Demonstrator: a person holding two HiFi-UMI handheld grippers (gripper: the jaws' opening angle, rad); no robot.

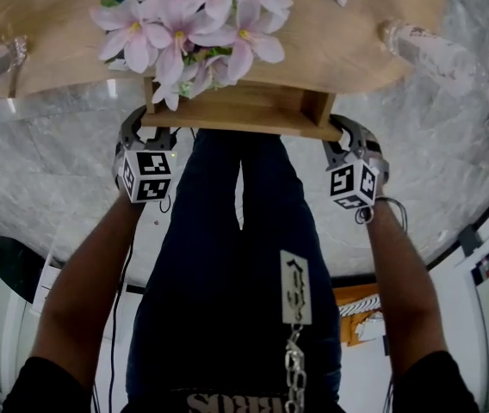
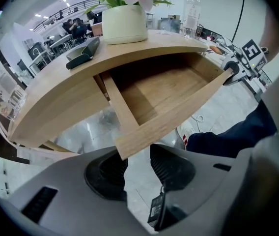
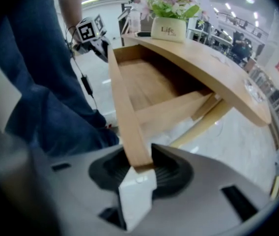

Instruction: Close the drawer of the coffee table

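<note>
The wooden coffee table (image 1: 374, 50) has its drawer (image 1: 240, 110) pulled partly out toward me; it is empty inside (image 2: 164, 90). My left gripper (image 1: 145, 138) is at the left end of the drawer front (image 2: 179, 114). That end sits between the jaws of the left gripper (image 2: 138, 154), which stand a little wider than the board, so it is open. My right gripper (image 1: 349, 143) is at the other end. In the right gripper view the right gripper (image 3: 138, 163) is shut on the drawer front (image 3: 125, 112), with the board filling the gap between its pads.
A pot (image 2: 125, 23) of pink flowers (image 1: 193, 24) stands on the tabletop above the drawer. A clear bottle (image 1: 438, 54) lies at the right, a dark object (image 2: 83, 55) at the left. The person's legs (image 1: 236, 256) stand close before the drawer, on marble floor (image 1: 64, 170).
</note>
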